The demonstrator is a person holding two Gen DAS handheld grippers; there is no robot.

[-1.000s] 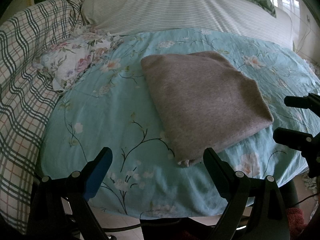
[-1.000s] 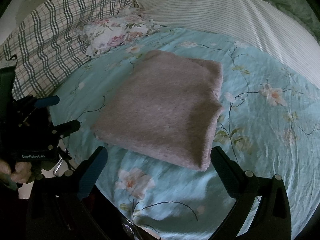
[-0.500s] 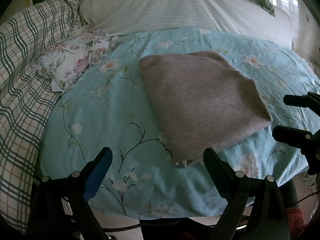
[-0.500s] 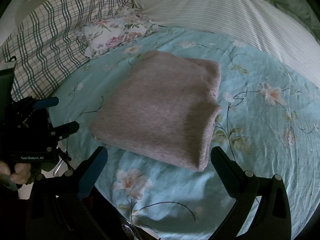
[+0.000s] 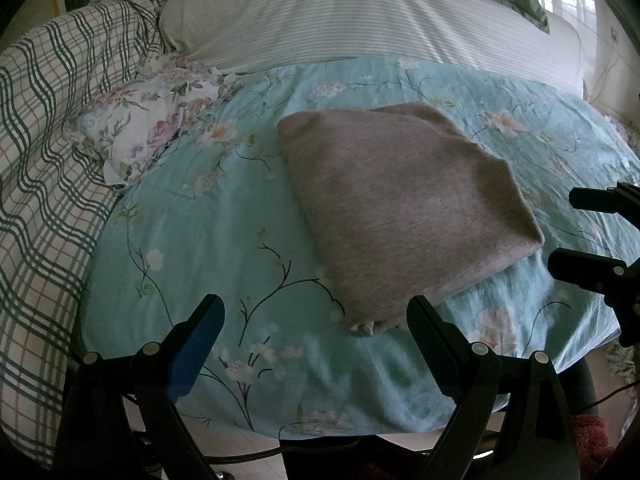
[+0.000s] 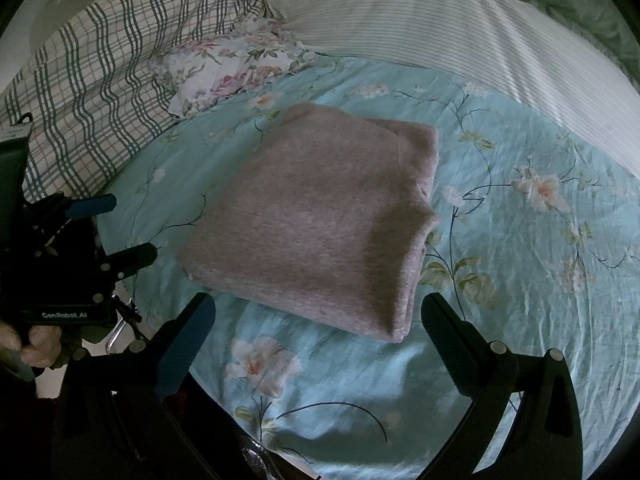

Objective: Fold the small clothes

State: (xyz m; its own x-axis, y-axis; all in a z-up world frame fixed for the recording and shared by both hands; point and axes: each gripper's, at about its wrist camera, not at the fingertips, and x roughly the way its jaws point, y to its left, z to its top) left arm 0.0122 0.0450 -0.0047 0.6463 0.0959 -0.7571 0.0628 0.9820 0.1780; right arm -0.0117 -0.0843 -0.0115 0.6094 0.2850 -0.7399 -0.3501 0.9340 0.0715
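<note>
A grey-brown garment (image 5: 400,204) lies folded into a neat rectangle on the turquoise flowered sheet (image 5: 208,240); it also shows in the right wrist view (image 6: 320,224). My left gripper (image 5: 316,312) is open and empty, just short of the garment's near corner. My right gripper (image 6: 318,308) is open and empty, hovering at the garment's near edge. The right gripper shows in the left wrist view (image 5: 560,236) at the right edge; the left gripper shows in the right wrist view (image 6: 124,228) at the left.
A small flowered cloth (image 5: 148,136) lies at the sheet's far left. A checked quilt (image 5: 48,160) runs along the left, a striped cover (image 5: 360,16) across the back. The bed's edge and floor (image 5: 256,456) are just below the grippers.
Both grippers have drawn back slightly from the folded garment. The garment has not moved.
</note>
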